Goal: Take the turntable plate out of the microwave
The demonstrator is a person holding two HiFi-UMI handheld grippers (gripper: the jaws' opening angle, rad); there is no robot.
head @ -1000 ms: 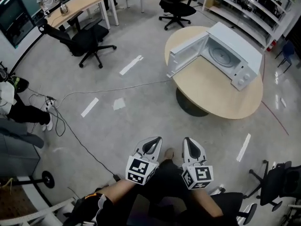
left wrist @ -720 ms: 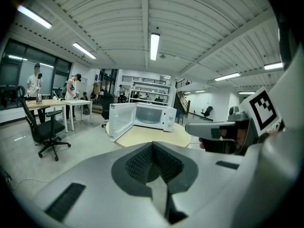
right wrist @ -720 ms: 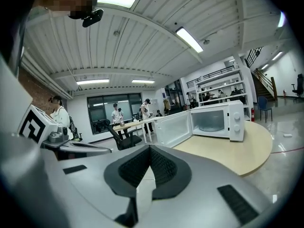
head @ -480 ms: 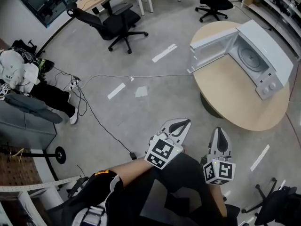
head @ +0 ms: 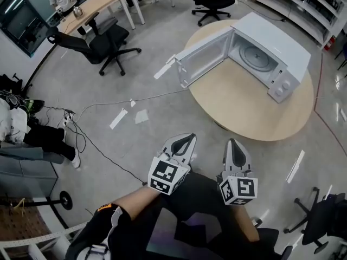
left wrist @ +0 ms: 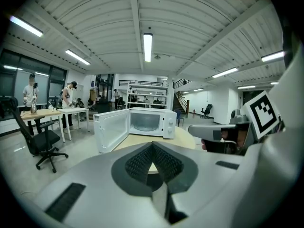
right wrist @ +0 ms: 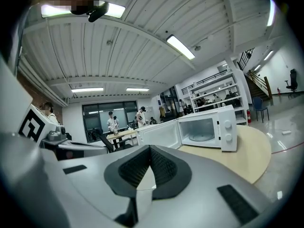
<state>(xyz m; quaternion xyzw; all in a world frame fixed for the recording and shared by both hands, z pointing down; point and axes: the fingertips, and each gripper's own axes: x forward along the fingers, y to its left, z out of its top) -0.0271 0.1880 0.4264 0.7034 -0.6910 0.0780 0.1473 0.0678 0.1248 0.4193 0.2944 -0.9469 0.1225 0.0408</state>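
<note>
Person stands on the grey floor (head: 108, 80), short of the round wooden tabletop (head: 244, 110), with both grippers held low in front of the body, side by side, near each other but not touching. Left gripper (head: 183, 140): jaws closed, ribbed pads meeting tip to tip, nothing between them. Right gripper (head: 236, 145): the same, jaws pressed together and empty. Both point toward the tabletop and are well apart from it. White microwave (head: 274, 42) sits on the far part of the tabletop. Its door (head: 201, 56) is swung wide open and reaches to the tabletop's left rim. Turntable plate (head: 254, 57) lies flat on the bottom of the microwave cavity, round and pale. It has not been taken out and nothing touches it. Two knobs (head: 281, 88) sit on the panel to the right of the cavity. Each gripper view has the open microwave ahead, above its own shut jaw tips, with the other gripper off to one side. A thin cable (head: 124, 103) runs across the floor from the door end of the tabletop toward a tangle at the left. A black office chair (head: 103, 42) stands beyond the cable. Pale tape strips (head: 162, 69) are stuck to the floor. At far upper left, a person sits at a wooden desk (head: 89, 4).
</note>
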